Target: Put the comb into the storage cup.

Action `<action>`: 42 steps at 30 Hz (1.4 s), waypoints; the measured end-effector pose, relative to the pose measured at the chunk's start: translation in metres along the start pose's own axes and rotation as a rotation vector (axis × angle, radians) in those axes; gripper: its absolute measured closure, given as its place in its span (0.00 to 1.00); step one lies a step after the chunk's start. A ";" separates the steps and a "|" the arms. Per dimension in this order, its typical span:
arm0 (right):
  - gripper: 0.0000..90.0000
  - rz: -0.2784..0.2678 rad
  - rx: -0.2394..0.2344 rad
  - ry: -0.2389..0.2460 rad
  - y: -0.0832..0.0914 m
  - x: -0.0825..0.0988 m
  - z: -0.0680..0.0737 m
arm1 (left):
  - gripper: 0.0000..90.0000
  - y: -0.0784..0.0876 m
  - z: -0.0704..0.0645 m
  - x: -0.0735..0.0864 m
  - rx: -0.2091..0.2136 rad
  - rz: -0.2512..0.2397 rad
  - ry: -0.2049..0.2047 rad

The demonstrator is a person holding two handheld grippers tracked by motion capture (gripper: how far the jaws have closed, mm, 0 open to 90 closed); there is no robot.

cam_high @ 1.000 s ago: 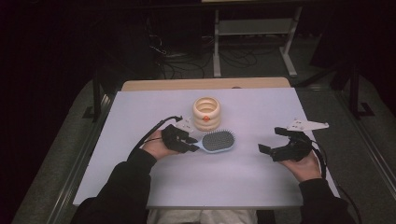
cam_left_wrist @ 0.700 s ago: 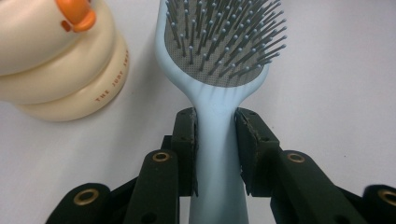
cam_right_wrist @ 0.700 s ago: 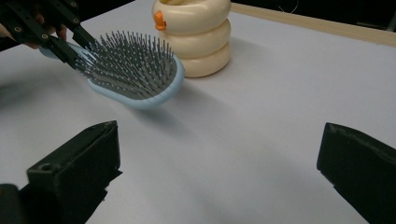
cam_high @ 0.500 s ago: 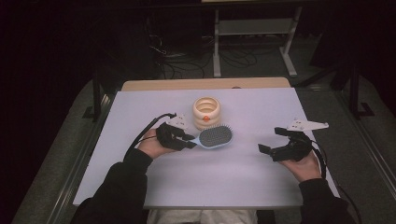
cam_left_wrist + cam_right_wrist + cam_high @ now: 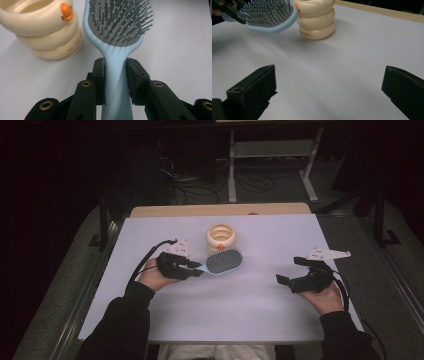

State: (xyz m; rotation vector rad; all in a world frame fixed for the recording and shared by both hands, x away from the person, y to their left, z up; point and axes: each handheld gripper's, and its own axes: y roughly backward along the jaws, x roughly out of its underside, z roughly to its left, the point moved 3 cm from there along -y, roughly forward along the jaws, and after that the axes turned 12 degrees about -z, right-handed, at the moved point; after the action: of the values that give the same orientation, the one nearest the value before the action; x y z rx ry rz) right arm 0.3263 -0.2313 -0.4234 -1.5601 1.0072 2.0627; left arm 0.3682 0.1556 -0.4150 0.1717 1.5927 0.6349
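— Near the middle of the white table (image 5: 165, 320), what is that pale blue thing?

— That's a hairbrush (image 5: 224, 262), light blue, with an oval head and a grey pad of thin bristles tipped with small beads. The left gripper (image 5: 192, 268) has its jaws clamped on the brush's handle, one on each side, and the head sticks out to the right, bristles up.

— Is it lying on the table?

— The right gripper view shows a gap and a soft shadow under the head, so it is lifted off the surface. From the high view I can't tell that.

— And what's behind it?

— There's a cream container (image 5: 222, 237) shaped like three stacked rings, open at the top, just beyond the brush head. The left gripper view adds a small orange knob (image 5: 66, 12) on its upper ring and some tiny lettering, too small to read.

— The other hand?

— The right gripper (image 5: 290, 274) sits well apart, toward the table's right edge, its jaws spread wide with nothing between them. Its own view shows bare table between the two black jaws.
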 end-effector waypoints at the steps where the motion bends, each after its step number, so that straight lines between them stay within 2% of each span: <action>1: 0.00 0.001 0.000 0.001 0.000 0.000 0.000 | 0.78 0.002 0.001 0.000 -0.002 -0.006 0.000; 9: 0.00 -0.004 -0.001 -0.006 0.000 0.000 0.000 | 0.78 0.015 0.003 0.000 -0.023 -0.057 0.022; 12: 0.00 -0.008 -0.008 -0.009 -0.001 0.000 0.002 | 0.78 0.018 0.003 -0.001 -0.039 -0.064 0.017; 18: 0.00 -0.008 -0.025 0.004 -0.004 -0.004 0.006 | 0.78 0.028 0.004 -0.005 -0.060 -0.110 0.015; 29: 0.00 -0.033 -0.088 0.043 -0.012 -0.024 0.021 | 0.78 0.044 0.005 -0.011 -0.099 -0.194 0.021; 33: 0.00 -0.037 -0.102 0.053 -0.014 -0.031 0.025 | 0.78 0.046 0.005 -0.012 -0.114 -0.200 0.018; 38: 0.00 -0.042 -0.117 0.069 -0.015 -0.042 0.030 | 0.78 0.050 0.006 -0.015 -0.125 -0.241 0.027; 42: 0.00 -0.052 -0.131 0.078 -0.019 -0.054 0.034 | 0.78 0.052 0.007 -0.017 -0.135 -0.255 0.028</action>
State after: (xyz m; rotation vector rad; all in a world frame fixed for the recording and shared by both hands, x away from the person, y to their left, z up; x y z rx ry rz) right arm 0.3330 -0.1873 -0.3742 -1.7251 0.8634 2.0834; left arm 0.3636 0.1927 -0.3743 -0.1392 1.5608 0.5448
